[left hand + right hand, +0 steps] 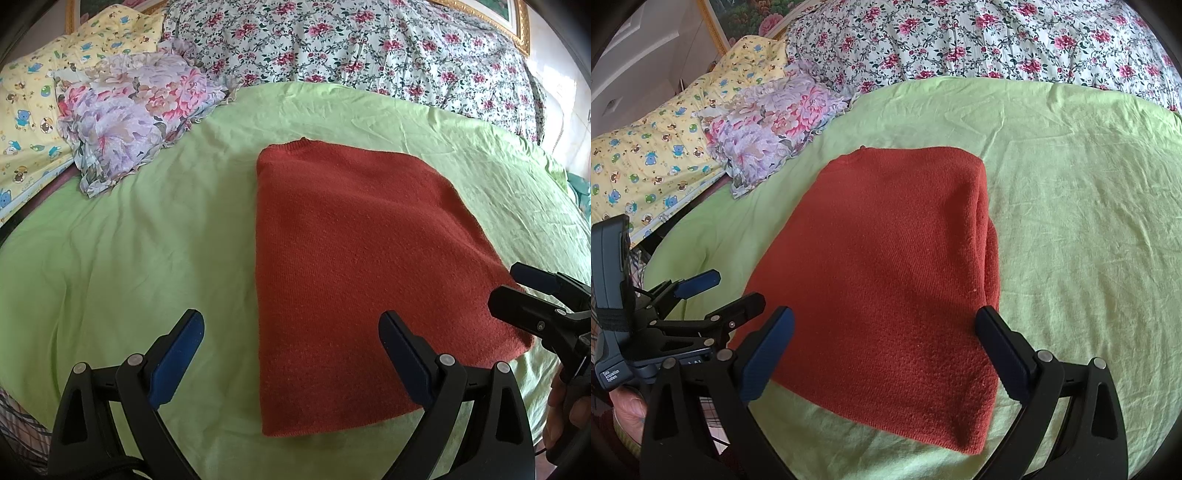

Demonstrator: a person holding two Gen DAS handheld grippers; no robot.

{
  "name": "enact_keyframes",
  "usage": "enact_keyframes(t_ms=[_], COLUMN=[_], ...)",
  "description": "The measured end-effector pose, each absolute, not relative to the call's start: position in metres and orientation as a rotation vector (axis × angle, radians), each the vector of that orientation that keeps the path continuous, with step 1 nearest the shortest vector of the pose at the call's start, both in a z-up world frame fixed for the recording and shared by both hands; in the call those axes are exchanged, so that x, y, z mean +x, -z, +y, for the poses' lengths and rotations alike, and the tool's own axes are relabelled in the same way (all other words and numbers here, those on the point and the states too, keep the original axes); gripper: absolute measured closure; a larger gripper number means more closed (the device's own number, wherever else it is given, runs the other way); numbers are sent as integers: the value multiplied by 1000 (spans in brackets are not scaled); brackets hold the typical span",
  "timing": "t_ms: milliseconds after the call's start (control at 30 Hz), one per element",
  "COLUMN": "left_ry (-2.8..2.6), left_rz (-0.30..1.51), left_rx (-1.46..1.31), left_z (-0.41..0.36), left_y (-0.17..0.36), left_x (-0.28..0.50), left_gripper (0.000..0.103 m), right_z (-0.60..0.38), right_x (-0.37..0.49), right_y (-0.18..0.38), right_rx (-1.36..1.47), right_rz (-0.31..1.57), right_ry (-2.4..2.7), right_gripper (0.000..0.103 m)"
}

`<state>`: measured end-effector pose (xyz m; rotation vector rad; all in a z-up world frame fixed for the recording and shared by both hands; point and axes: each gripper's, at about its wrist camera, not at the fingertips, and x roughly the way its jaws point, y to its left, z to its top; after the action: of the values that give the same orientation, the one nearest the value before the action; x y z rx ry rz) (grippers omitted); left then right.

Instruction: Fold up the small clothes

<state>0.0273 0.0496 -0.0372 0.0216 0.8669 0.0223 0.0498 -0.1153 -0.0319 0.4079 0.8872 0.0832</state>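
Observation:
A rust-red knitted sweater [351, 258] lies folded into a long rectangle on the green bedsheet [129, 240], collar end far from me. My left gripper [291, 328] is open and empty, hovering over the sweater's near left edge. My right gripper [884, 328] is open and empty above the sweater [886, 266], near its bottom hem; the folded edge runs along the right side. The right gripper also shows in the left wrist view [532, 295] by the sweater's near right corner. The left gripper shows in the right wrist view [713, 291] at the sweater's left edge.
A floral pillow [129, 114] lies at the back left on the sheet, with a yellow cartoon-print quilt [33, 110] behind it. A white floral duvet [369, 48] is bunched along the back. A gold picture frame [517, 18] hangs beyond.

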Motion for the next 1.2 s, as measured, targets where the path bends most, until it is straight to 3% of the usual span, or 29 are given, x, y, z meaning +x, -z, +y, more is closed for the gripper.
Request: enact_keyframes(t_ms=[1200], left_ry=[-19], left_rz=[857], left_rx=[43], left_z=[49], left_y=[33], left_x=[30], left_gripper=[7], right_z=[-125], right_x=[48], right_y=[28], right_rx=[420], right_rz=[876], right_ry=[-92], right_gripper=[5])
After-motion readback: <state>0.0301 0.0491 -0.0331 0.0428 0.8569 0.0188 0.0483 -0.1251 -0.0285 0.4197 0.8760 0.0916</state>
